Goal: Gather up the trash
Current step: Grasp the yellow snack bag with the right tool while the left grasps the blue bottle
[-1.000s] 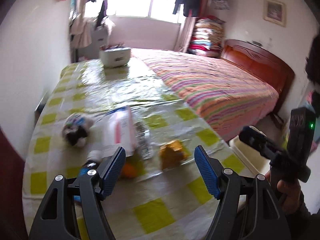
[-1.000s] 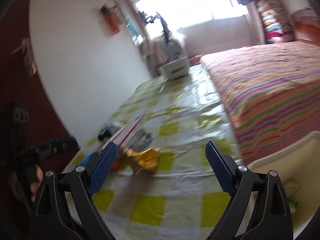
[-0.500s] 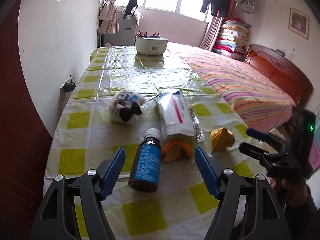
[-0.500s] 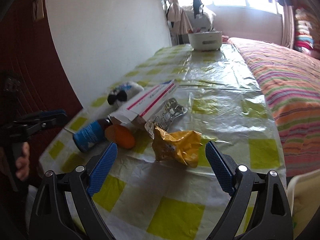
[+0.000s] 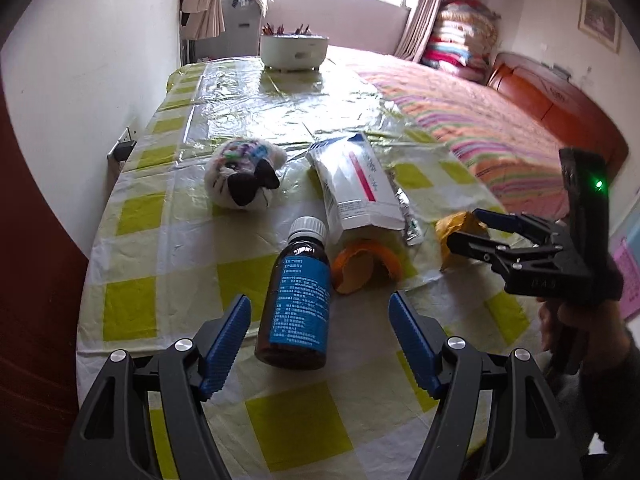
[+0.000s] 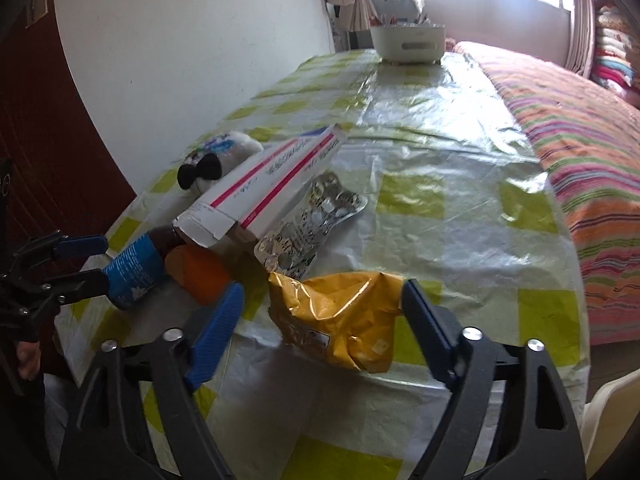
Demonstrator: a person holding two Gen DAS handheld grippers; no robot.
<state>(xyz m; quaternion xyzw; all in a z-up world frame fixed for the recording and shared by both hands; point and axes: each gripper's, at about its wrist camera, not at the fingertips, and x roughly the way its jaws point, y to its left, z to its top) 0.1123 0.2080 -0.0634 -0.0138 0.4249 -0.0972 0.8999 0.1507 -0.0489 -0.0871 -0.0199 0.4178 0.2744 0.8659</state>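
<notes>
A brown medicine bottle [image 5: 298, 298] with a blue label lies on the checked table, between the fingers of my open left gripper [image 5: 318, 334]. Beside it lie an orange peel [image 5: 366, 266], a white carton with a red stripe [image 5: 356, 184] and a foil blister pack [image 5: 406, 216]. A crumpled yellow wrapper [image 6: 344, 314] lies between the fingers of my open right gripper [image 6: 320, 330]. The right gripper also shows in the left wrist view [image 5: 486, 226], by the wrapper [image 5: 454, 232]. The bottle [image 6: 134, 266], peel [image 6: 200, 268], carton [image 6: 266, 180] and blister pack [image 6: 312, 216] show in the right wrist view.
A small plush toy [image 5: 244, 170] lies left of the carton. A white container [image 5: 294, 50] stands at the table's far end. A bed with a striped cover [image 5: 480, 128] runs along the right. A cream bin rim [image 6: 612, 416] shows at bottom right.
Both grippers have moved in closer to the trash pile. The bottle now sits between the left fingers and the yellow wrapper between the right fingers. Both stay open.
</notes>
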